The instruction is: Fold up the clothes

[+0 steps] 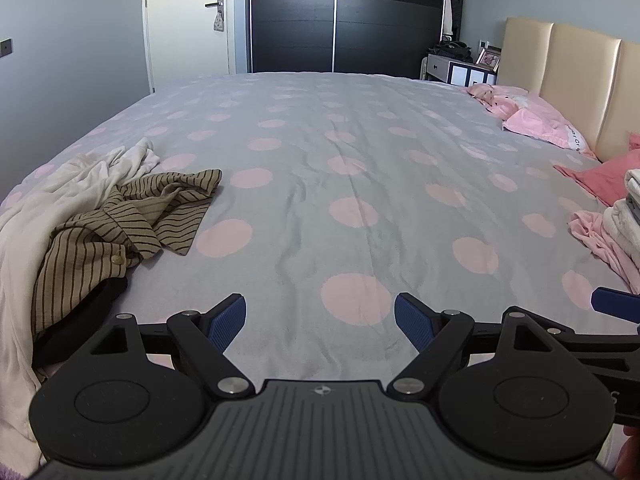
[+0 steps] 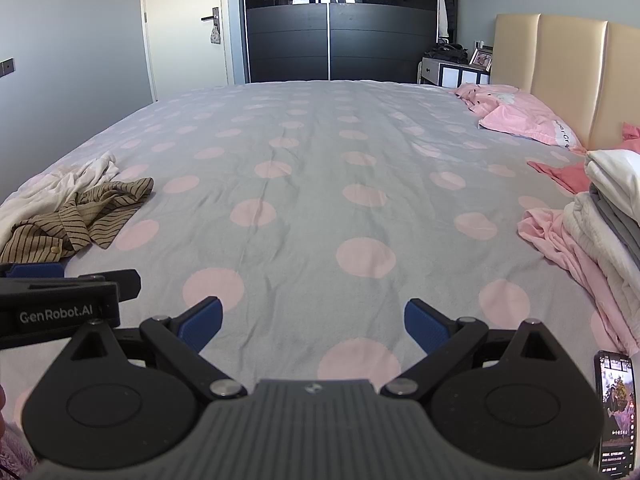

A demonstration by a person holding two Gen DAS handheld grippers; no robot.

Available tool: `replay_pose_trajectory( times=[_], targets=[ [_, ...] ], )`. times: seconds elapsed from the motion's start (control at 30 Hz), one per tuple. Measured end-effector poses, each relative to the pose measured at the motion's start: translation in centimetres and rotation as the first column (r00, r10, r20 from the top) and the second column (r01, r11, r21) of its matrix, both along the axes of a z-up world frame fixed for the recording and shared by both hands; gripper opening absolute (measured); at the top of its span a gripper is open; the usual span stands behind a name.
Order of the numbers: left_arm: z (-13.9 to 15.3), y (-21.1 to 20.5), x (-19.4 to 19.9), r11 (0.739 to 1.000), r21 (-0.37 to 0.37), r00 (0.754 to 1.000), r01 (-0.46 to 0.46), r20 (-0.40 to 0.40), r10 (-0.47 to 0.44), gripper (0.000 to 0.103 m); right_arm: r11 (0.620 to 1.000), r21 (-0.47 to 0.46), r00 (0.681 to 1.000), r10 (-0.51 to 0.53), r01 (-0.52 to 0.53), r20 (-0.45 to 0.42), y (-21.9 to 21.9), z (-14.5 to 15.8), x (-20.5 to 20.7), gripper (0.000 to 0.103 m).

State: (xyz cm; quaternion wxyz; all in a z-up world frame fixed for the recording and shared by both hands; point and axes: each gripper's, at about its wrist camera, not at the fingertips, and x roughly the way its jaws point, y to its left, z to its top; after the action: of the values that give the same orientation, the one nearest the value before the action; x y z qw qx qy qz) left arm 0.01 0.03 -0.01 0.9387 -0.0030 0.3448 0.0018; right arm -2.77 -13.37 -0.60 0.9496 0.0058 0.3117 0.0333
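Nearest to us in the left wrist view is our left gripper (image 1: 320,322), its blue-padded fingers (image 1: 226,322) spread wide apart with nothing between them, hovering over the grey bedspread (image 1: 340,152) with its pink dots. Our right gripper (image 2: 313,326) is likewise spread wide and empty over the same cover, and in its view the body of the left gripper shows at the left edge, just beside it. Out from the left tool, to its left, lies the heap of unfolded clothes: a tan striped shirt (image 1: 132,220) crumpled on the bedspread, with a white garment (image 1: 60,196) bunched behind and beside it and something dark (image 1: 86,308) tucked under the shirt's near edge. Neither gripper touches the heap. On the far right of the bed we see a stack of folded clothes (image 2: 612,200), white and grey layers, resting partly on a rumpled pink garment (image 2: 560,236). A lit phone (image 2: 615,412) lies at the lower right edge of the right wrist view. Further off, pink pillows (image 1: 532,116) sit against the cream padded headboard (image 1: 560,72), and beyond the bed stand a dark wardrobe (image 1: 344,24), a door (image 1: 188,20) and a small bedside cabinet (image 1: 456,66).
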Motion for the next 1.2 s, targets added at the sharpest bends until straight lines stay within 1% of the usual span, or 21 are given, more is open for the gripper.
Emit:
replay_pose_trajectory(
  times=[0.3, 0.5, 1.2],
  targets=[
    [-0.12, 0.52, 0.13, 0.999, -0.030, 0.999, -0.037, 0.009, 0.037, 0.082, 1.000, -0.005, 1.000, -0.017, 0.017, 0.021, -0.43, 0.14, -0.15, 0.098],
    [-0.11, 0.46, 0.05, 1.000, -0.005, 1.000, -0.021, 0.022, 0.021, 0.082, 1.000, 0.016, 1.000, -0.021, 0.021, 0.019, -0.30, 0.42, -0.23, 0.098],
    [-0.19, 0.28, -0.16, 1.000, -0.020, 1.000, -0.014, 0.012, 0.014, 0.081, 1.000, 0.022, 1.000, -0.015, 0.015, 0.003, -0.11, 0.49, -0.04, 0.098]
  ],
)
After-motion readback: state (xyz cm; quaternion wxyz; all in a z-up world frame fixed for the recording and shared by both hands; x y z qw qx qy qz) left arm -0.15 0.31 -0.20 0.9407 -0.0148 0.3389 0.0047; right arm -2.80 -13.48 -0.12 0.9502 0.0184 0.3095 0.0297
